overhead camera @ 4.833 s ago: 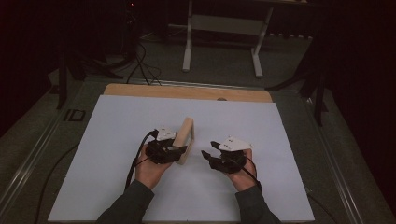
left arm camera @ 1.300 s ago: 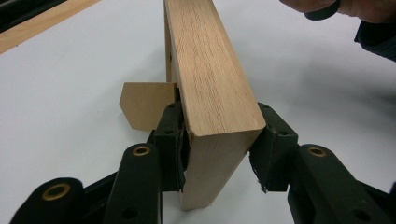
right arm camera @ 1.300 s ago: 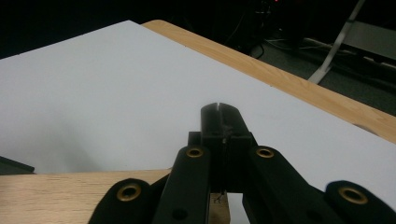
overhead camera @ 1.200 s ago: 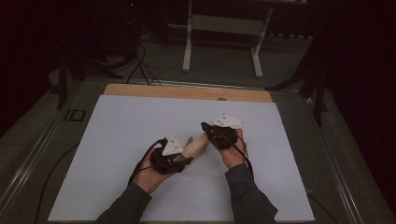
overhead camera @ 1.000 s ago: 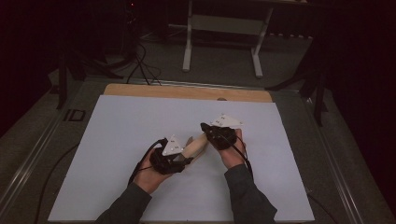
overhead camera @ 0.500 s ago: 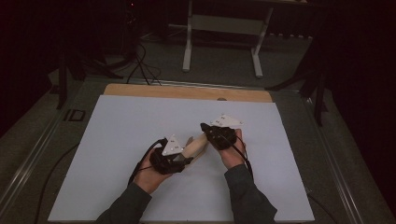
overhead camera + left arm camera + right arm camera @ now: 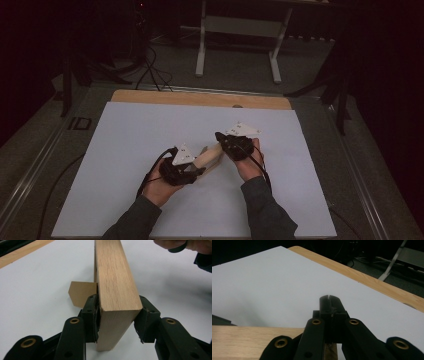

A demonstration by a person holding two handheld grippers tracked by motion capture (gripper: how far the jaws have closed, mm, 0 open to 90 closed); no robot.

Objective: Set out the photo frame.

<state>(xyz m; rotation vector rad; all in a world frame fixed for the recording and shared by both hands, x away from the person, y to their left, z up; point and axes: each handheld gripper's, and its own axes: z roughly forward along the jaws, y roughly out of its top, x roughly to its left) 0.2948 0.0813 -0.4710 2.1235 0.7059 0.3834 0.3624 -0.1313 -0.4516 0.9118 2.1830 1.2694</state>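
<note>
So from the high view, the long pale oak-coloured wooden block [image 7: 209, 159] sits just above the middle of the white sheet-covered table [image 7: 125, 140], bridging the two hands: the left gripper [image 7: 189, 172] has its near end and the right gripper [image 7: 226, 145] sits at the far end. Its long axis runs diagonally, from lower left near the person up to the right and away. My guess is one end gets pinned so the other hand can work on the far end without the block swinging. In the left gripper view the jaws are clamped across the block's end face, one pad on each side, with the grain running straight away from the camera; a small flat tan cardboard-looking piece [image 7: 81, 293] pokes out on the left behind it, can't tell if it's attached. In the right gripper view that gripper [image 7: 329, 298] is fully clenched, jaws pressed together with nothing visibly pinched between the tips, and the block [image 7: 257, 341] passes sideways underneath. Looks like it's resting on top or pressing, not grabbing.
</note>
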